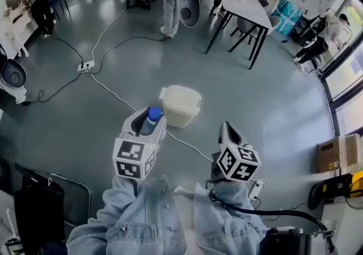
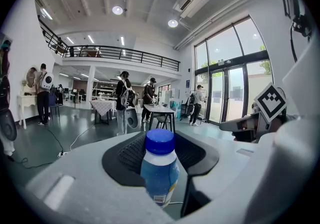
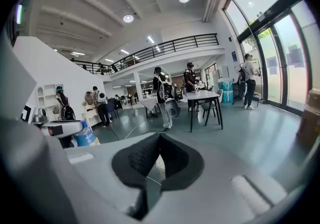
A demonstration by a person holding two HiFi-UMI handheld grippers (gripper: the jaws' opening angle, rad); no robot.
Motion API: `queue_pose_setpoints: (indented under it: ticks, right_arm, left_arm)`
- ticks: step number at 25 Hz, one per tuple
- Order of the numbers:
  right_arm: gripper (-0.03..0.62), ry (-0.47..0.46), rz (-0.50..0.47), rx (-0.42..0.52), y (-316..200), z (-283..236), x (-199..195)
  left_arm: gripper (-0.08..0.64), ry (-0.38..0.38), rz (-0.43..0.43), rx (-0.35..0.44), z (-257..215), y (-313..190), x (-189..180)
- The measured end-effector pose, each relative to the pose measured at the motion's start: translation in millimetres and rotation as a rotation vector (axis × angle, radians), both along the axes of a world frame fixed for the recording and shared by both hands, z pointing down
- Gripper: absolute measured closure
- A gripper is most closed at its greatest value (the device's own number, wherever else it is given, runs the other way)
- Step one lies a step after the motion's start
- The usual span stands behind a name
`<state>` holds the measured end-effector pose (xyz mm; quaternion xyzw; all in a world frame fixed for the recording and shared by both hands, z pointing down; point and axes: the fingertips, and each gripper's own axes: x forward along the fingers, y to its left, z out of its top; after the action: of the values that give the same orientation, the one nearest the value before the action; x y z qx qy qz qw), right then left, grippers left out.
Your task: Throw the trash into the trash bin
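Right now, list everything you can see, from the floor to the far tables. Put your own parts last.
bottle: one, blue cap and label, upright in the left hand-held gripper
trash bin: one, cream, on the floor beyond the bottle
cables: several, white and black, across the floor
power strip: one, white, on the floor at left
tables: two, one white-topped, one with a checked cloth, far side
cardboard box: one, brown, right edge
people: several, near the tables
left hand-held gripper: one, white, closed on the bottle
right hand-held gripper: one, white, shut, empty
sleeves: two, blue denim, bottom
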<state>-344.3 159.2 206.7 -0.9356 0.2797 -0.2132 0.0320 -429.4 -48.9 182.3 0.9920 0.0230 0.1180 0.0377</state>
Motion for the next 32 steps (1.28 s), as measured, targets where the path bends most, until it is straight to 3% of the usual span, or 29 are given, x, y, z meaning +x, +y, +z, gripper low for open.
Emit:
queue_pose_setpoints:
  ticks: [9, 19, 32]
  right_arm:
    - [0.589, -0.032, 0.043, 0.006, 25.5, 14.7, 29.2]
    - [0.589, -0.092, 0.052, 0.054, 116.0, 30.1, 127.2]
    - [0.589, -0.170, -0.048, 0.057, 148.2, 56.8, 210.7]
  left_arm:
    - [0.371, -0.021, -0.021, -0.024, 16.2, -2.2, 27.2]
    - [0.371, -0.016, -0.058, 0.004, 8.3, 65.6, 124.9]
    - [0.371, -0.044, -0.165, -0.005, 17.1, 102.3, 179.4]
